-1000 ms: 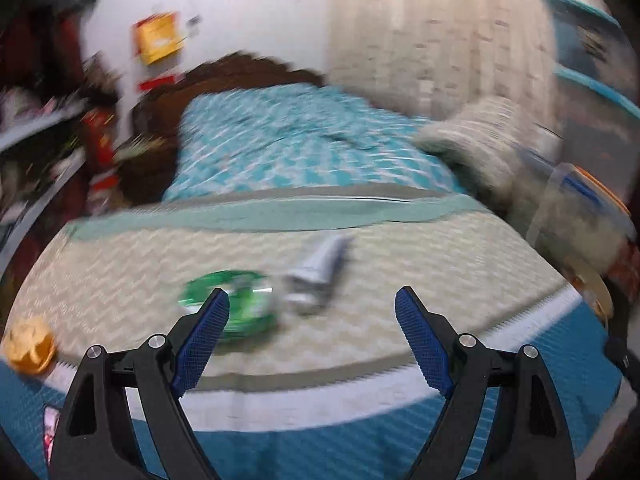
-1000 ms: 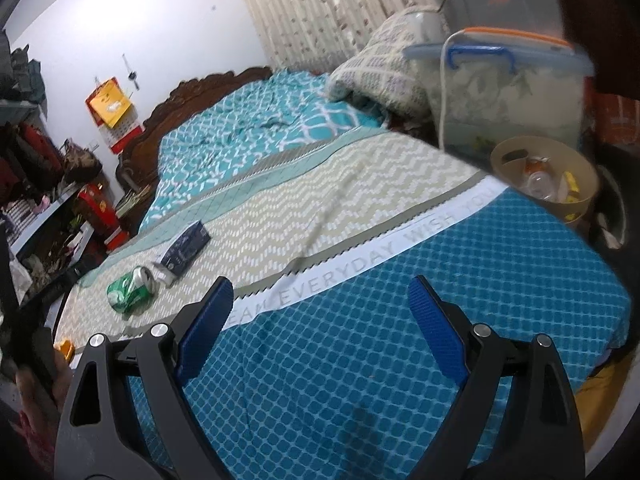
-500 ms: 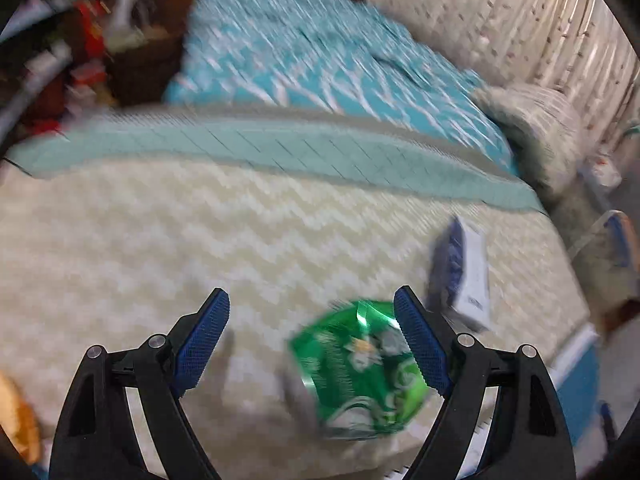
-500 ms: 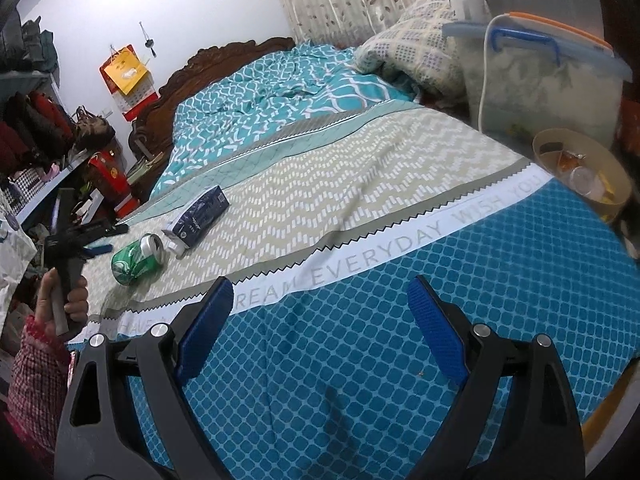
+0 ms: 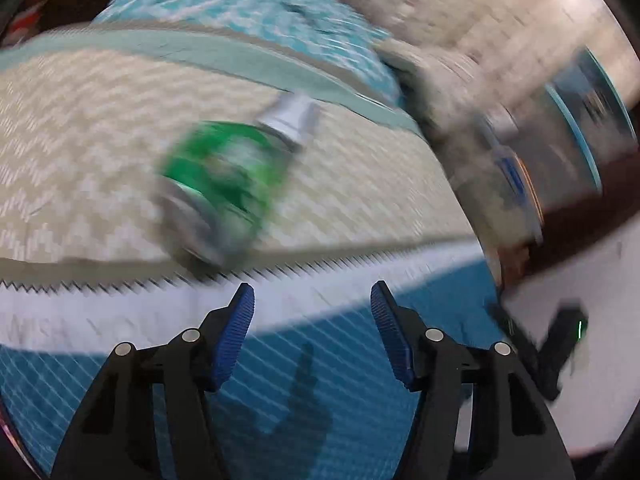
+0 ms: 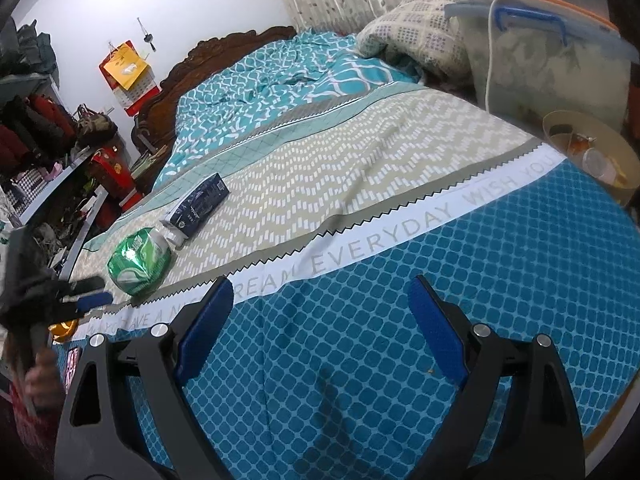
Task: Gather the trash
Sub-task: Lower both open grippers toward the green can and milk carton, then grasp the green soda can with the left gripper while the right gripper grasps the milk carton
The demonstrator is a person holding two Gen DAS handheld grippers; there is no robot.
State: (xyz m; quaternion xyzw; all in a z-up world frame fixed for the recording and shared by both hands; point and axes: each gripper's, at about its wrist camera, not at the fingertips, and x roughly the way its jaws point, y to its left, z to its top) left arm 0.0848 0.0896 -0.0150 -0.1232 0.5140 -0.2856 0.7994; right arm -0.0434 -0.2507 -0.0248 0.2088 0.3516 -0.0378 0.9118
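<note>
**Inspector:** What has changed since the earlier frame?

**Operator:** My left gripper (image 5: 312, 304) has pulled back from the green can (image 5: 224, 184). A moment ago the can sat between its jaws; now it lies ahead of them, clear of both. The jaws have narrowed but remain parted and hold nothing. The left view is blurred.

**Inspector:** Location of the can?

**Operator:** On the bed (image 6: 400, 184), on its side on the beige zigzag band, just above the white lettered stripe. A dark blue box (image 6: 200, 204) lies just beyond the can.

**Inspector:** Right side?

**Operator:** My right gripper (image 6: 320, 304) hovers over the blue section, well apart from the can, jaws wide, empty. A beige bin (image 6: 624, 168) stands beside the bed, far from the can.
</note>
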